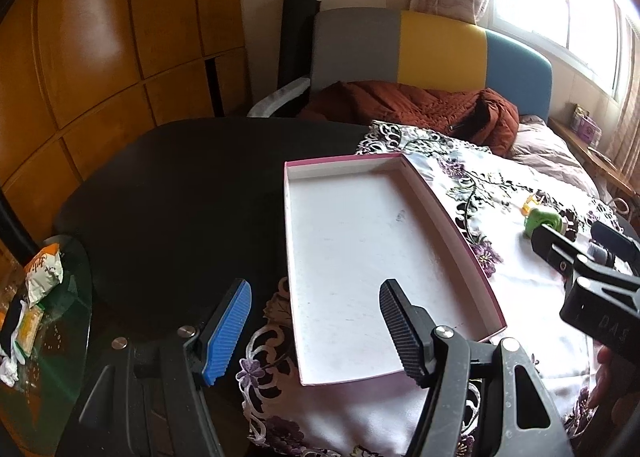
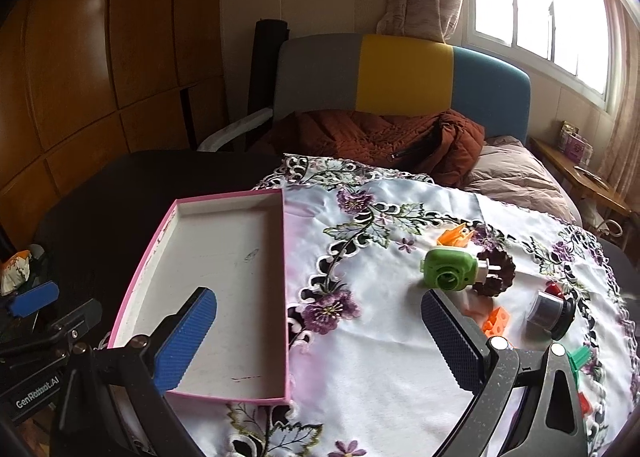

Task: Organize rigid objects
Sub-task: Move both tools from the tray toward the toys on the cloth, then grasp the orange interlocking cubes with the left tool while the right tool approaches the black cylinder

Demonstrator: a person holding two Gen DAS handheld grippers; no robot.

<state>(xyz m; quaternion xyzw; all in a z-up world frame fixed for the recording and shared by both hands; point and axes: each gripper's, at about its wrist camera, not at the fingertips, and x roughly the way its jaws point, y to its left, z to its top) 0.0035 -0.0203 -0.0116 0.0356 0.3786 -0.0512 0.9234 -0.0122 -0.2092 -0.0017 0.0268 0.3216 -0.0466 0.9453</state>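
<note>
From the left wrist, we are holding the left gripper (image 1: 316,331) over the near end of the pink-edged tray (image 1: 456,233), its jaws spread wide and grasping nothing. The tray is lying bare on the embroidered tablecloth (image 1: 516,277), so we are judging the sorting as not yet begun. Off to the right, a green toy camera (image 1: 541,220) is resting on the cloth just beyond the other gripper's black body, where we are reading the letters "DAS".

From the right wrist, we are seeing the right gripper (image 2: 320,337) released as well, with only cloth between its fingers. The green camera, a brown gear (image 2: 498,271), orange blocks (image 2: 497,320), a grey lens (image 2: 550,311) and a green clip (image 2: 579,358) are all waiting outside the tray. On the left gripper's body we are reading "GenRobot.AI".
</note>
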